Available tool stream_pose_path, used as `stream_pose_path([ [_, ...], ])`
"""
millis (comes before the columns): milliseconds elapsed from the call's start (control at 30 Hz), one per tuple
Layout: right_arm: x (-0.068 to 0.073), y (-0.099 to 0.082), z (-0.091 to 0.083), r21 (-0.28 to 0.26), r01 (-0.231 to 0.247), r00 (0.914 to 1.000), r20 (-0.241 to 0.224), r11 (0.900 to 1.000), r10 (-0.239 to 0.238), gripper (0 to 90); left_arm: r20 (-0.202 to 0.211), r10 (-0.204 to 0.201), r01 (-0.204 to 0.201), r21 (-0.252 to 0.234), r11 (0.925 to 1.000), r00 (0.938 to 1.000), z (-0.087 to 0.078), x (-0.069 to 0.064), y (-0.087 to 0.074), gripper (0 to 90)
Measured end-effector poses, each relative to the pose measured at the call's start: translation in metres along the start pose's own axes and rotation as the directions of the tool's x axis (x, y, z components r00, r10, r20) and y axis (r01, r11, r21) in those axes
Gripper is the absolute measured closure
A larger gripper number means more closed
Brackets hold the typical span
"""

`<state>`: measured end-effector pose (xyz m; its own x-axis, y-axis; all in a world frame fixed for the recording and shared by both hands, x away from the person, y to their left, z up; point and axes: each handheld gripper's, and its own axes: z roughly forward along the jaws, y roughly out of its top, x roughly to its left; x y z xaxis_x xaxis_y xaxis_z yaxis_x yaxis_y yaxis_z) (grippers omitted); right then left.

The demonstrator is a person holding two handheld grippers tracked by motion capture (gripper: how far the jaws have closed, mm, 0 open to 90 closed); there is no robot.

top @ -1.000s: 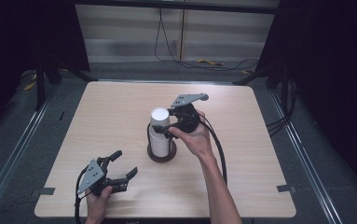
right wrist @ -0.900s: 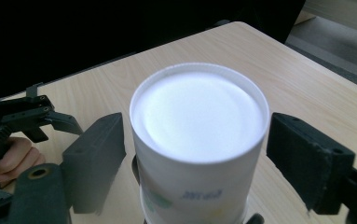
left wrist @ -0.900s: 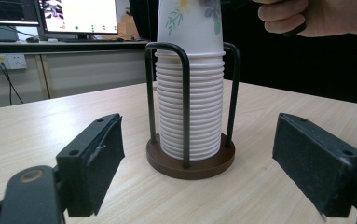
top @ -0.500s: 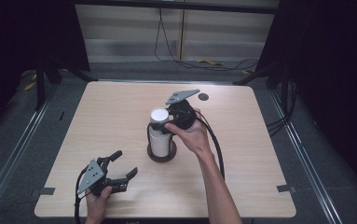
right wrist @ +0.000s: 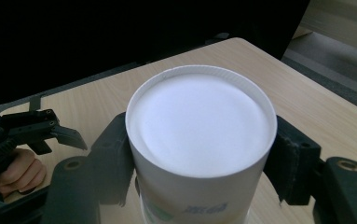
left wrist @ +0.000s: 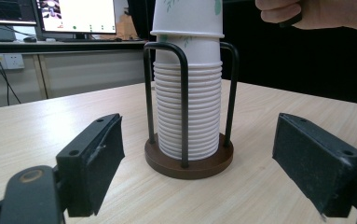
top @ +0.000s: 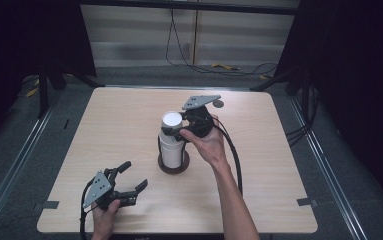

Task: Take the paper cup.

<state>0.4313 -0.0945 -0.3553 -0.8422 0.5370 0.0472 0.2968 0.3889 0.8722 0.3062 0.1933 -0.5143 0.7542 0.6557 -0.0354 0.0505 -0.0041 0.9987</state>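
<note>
A stack of white paper cups [top: 171, 147] stands upside down in a black wire holder with a round brown base [top: 174, 167] at the table's middle. My right gripper [top: 174, 131] comes in from the right and is shut on the top cup [top: 172, 121]. In the right gripper view both pads press the sides of that cup [right wrist: 199, 121], and the jaws have just been closing around it. In the left gripper view the top cup [left wrist: 188, 16] sits a little above the tightly nested rims [left wrist: 188, 112]. My left gripper [top: 135, 175] rests open near the front left, pointing at the holder [left wrist: 190, 163].
A small dark disc [top: 218, 104] lies on the table behind the right gripper. Cables run over the floor beyond the far edge. Tape marks [top: 304, 202] sit at the front corners. Monitors [left wrist: 76, 16] stand on a desk behind the stack.
The right gripper's jaws have closed onto the top cup, with the hand shifting slightly. The left gripper has stayed still and open.
</note>
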Motion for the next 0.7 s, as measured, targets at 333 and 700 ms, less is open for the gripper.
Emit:
stream_pose_path([
  [333,0.000,0.001,-0.007,-0.052,0.004,1.0000,-0.005,0.9987,-0.005,33.7,0.005,-0.003,0.003,0.002,1.0000,1.0000,0.000,0.000,0.000,16.2],
  [700,0.002,0.002,-0.016,-0.131,-0.007,0.9999,-0.010,0.9914,0.006,34.8,0.002,-0.005,0.005,0.001,1.0000,1.0000,0.000,0.000,0.000,16.0],
])
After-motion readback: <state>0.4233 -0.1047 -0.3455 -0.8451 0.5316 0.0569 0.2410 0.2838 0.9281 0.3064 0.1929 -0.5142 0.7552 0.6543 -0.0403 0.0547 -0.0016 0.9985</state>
